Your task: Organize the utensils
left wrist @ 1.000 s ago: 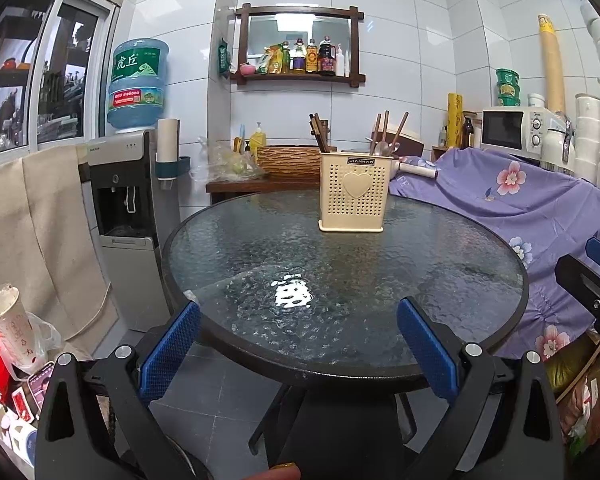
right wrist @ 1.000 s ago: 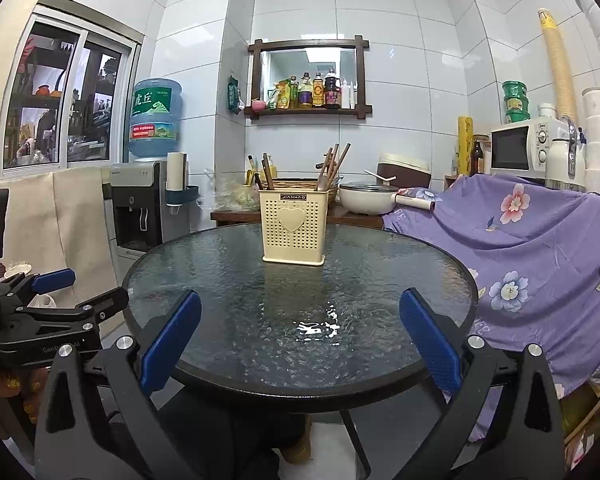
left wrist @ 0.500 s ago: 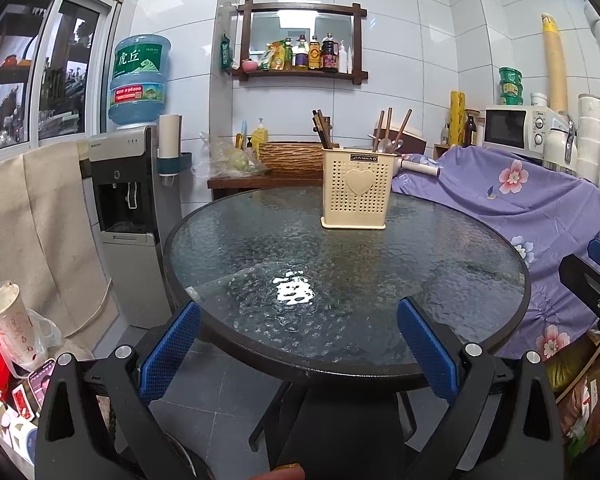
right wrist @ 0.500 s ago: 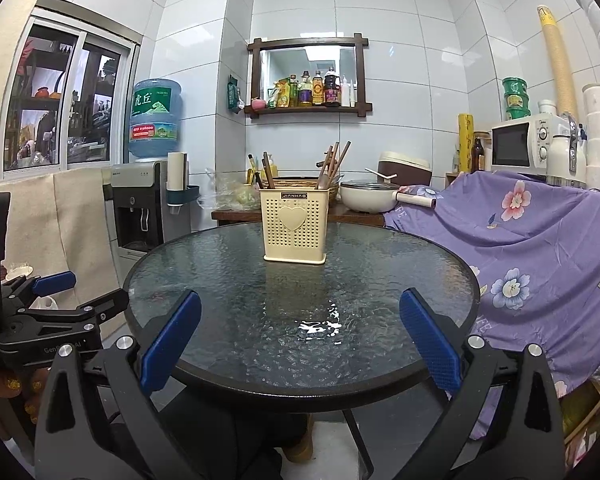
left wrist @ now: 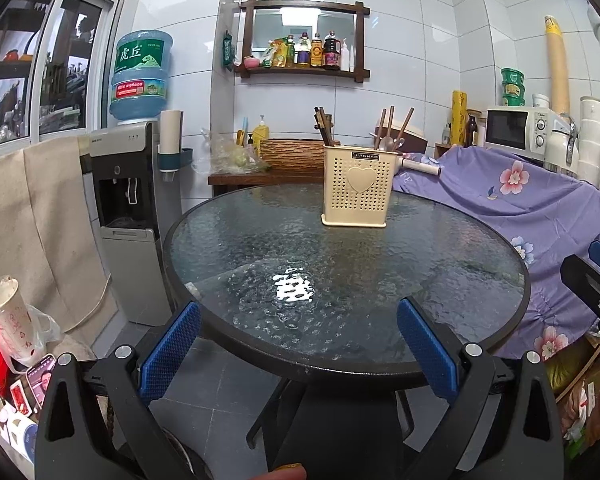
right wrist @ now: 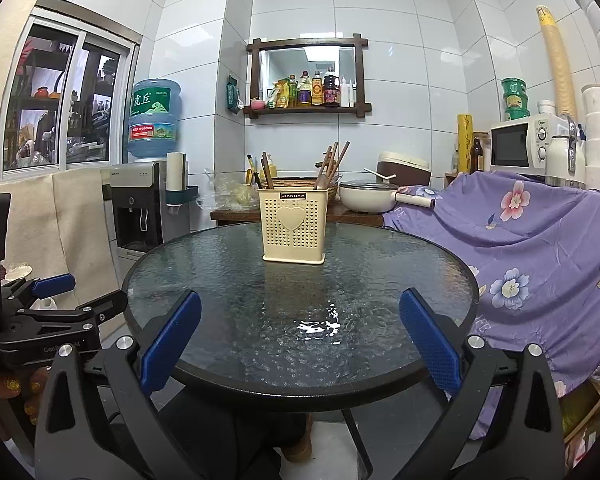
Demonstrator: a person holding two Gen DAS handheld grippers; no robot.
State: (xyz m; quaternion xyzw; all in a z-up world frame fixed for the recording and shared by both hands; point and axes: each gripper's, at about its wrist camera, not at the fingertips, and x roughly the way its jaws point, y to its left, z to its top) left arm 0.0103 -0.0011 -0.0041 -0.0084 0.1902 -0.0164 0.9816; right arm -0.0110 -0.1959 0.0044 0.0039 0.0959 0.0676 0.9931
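A cream perforated utensil holder (left wrist: 356, 189) (right wrist: 293, 225) with a heart on its front stands upright on the far half of the round glass table (left wrist: 440, 280) (right wrist: 380, 272). Wooden chopsticks (left wrist: 323, 126) (right wrist: 266, 170) stick out of its left side, and spoons with wooden handles (left wrist: 392, 132) (right wrist: 330, 168) out of its right. My left gripper (left wrist: 298, 346) hangs open at the table's near edge, nothing between its blue pads. My right gripper (right wrist: 300, 338) is also open and empty, at the near rim. The left gripper shows at the left edge of the right wrist view.
A water dispenser (left wrist: 130, 216) stands left of the table. A purple floral cloth (left wrist: 512, 200) covers furniture on the right, with a microwave (left wrist: 516, 130) behind. A wooden side table (right wrist: 300, 212) holds a basket and a white pot (right wrist: 366, 196). Cups and packets (left wrist: 12, 328) lie lower left.
Both grippers stay open and empty. The left wrist view has risen and edged a little closer to the table; the right wrist view is nearly unchanged.
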